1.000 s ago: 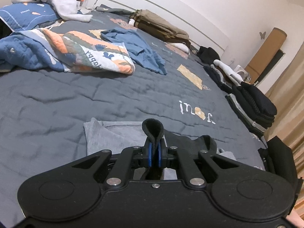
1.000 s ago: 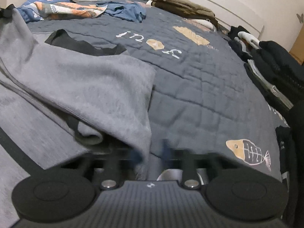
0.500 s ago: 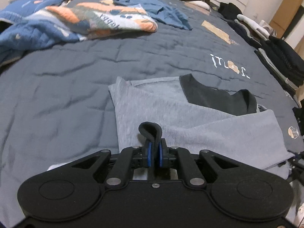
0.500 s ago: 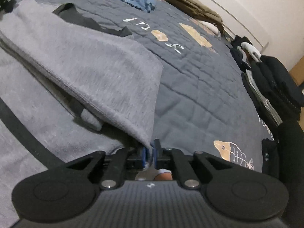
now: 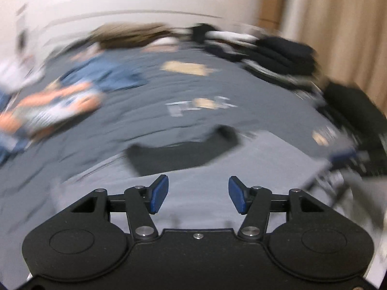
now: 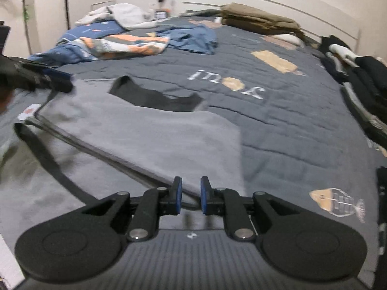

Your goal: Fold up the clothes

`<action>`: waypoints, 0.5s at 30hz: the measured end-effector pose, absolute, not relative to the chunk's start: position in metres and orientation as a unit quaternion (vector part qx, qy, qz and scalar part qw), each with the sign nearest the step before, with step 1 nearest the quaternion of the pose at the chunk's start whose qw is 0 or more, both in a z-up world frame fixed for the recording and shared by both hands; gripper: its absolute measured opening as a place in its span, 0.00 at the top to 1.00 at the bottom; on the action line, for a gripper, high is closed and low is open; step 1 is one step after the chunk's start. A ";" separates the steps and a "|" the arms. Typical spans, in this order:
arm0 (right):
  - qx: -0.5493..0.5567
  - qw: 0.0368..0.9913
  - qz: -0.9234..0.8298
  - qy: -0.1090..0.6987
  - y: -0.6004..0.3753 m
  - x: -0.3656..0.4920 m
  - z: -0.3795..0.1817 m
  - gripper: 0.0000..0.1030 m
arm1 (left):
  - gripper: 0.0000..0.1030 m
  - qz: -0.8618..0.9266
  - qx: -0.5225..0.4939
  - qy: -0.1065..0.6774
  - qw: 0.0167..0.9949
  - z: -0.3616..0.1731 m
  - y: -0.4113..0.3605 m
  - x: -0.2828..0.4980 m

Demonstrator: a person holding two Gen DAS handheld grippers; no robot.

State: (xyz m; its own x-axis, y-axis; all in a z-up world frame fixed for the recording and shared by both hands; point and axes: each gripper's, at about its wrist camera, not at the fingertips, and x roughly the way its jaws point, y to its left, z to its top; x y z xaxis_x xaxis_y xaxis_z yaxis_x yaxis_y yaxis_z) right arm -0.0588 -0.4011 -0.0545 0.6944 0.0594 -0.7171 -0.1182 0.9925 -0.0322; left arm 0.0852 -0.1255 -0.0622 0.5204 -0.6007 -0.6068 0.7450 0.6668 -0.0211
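Left wrist view, badly smeared: the left hand-held gripper point(image 5: 197, 194) stands wide apart with nothing between its blue pads point(image 5: 159, 193); its jaws have just been opening. The grey garment point(image 5: 217, 169) lies directly under and ahead of it on the bed point(image 5: 217, 89), its black collar band point(image 5: 179, 154) just beyond the fingertips. The garment's folded body runs off to the right of this gripper.

Right wrist view: the right hand-held gripper point(image 6: 188, 195) shows a narrow gap, pads free of the cloth; its jaws have just been opening too. The grey garment point(image 6: 145, 135) spreads ahead and to its left, the near corner of the folded flap just before the fingertips. The flap's long edge runs diagonally from that corner away to the far left, where the left hand-held gripper point(image 6: 55, 82) shows beside the garment's far end. The black collar band point(image 6: 154, 96) lies beyond the flap.

Judging by this, each gripper sits at one end of the long axis, so the next fold probably takes both ends together.
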 end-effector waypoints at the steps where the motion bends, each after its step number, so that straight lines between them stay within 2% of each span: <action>1: -0.030 0.918 0.057 0.391 -0.399 -0.059 -0.056 0.86 | 0.47 -0.401 0.152 0.288 0.856 -0.069 -0.137 0.076; 6: -0.035 0.913 0.090 0.397 -0.383 -0.063 -0.065 0.85 | 0.47 -0.433 0.288 0.245 0.818 -0.102 -0.186 0.034; 9: -0.045 0.910 0.095 0.401 -0.377 -0.063 -0.071 0.85 | 0.49 -0.432 0.315 0.250 0.808 -0.120 -0.192 0.035; 10: -0.047 0.910 0.095 0.400 -0.375 -0.064 -0.074 0.84 | 0.54 -0.430 0.318 0.252 0.807 -0.124 -0.194 0.038; 11: -0.048 0.911 0.092 0.400 -0.374 -0.064 -0.077 0.82 | 0.71 -0.429 0.315 0.257 0.807 -0.125 -0.195 0.040; 12: -0.049 0.911 0.090 0.399 -0.374 -0.064 -0.080 0.80 | 0.81 -0.428 0.308 0.263 0.808 -0.125 -0.195 0.042; 15: -0.038 0.912 0.085 0.400 -0.375 -0.063 -0.085 0.75 | 0.89 -0.426 0.296 0.270 0.811 -0.123 -0.194 0.046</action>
State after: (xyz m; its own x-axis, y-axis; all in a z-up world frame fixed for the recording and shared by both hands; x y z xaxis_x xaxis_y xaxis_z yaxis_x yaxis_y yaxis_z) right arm -0.0627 -0.3752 -0.0852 0.6662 0.1241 -0.7354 -0.1850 0.9827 -0.0017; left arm 0.0463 -0.1940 -0.1229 0.4912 -0.5313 -0.6903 0.8509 0.4623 0.2497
